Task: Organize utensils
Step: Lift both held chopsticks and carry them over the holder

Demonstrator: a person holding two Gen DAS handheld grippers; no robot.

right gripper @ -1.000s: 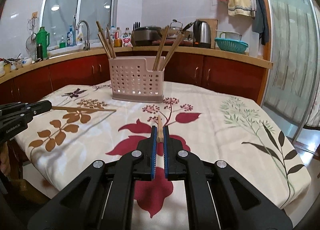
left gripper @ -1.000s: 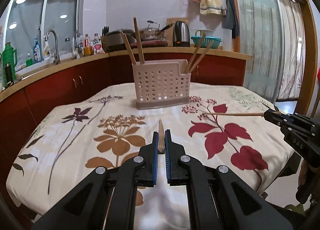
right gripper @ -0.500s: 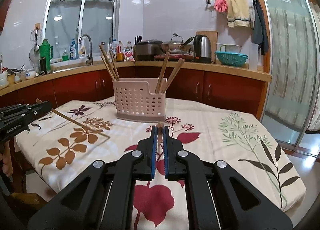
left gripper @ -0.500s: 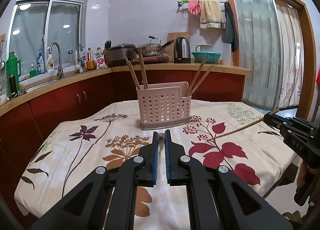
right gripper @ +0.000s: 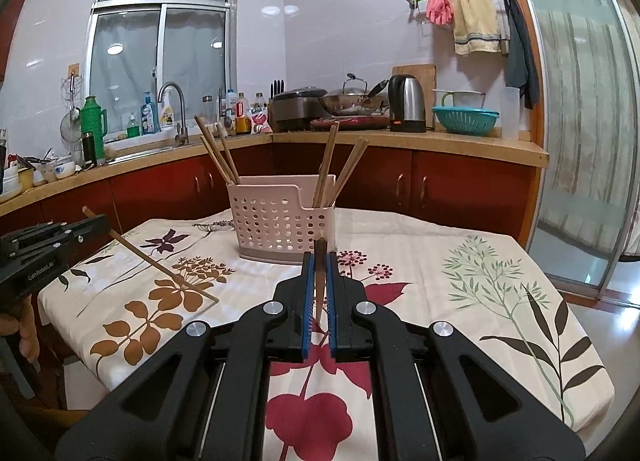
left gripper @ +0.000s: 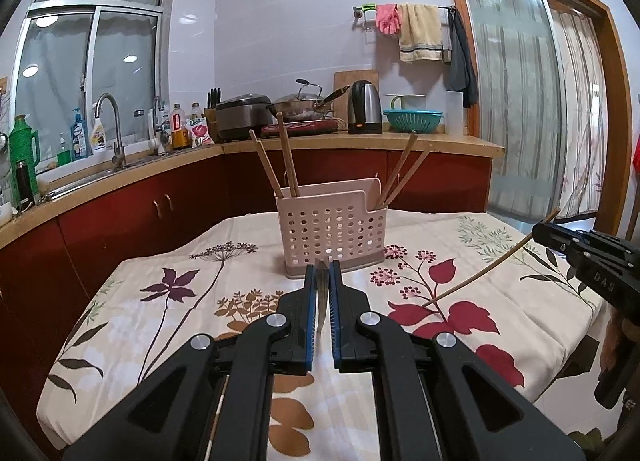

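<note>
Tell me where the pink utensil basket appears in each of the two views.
Left wrist view: basket at centre, just beyond the left gripper.
Right wrist view: basket left of centre, beyond the right gripper.
Shared landmark: the kettle on the counter behind.

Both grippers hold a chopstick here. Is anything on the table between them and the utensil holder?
Nothing visible. Only bare floral tablecloth lies between the left gripper, the right gripper and the pink utensil holder. Chopsticks already inside lean toward its two ends.
</note>
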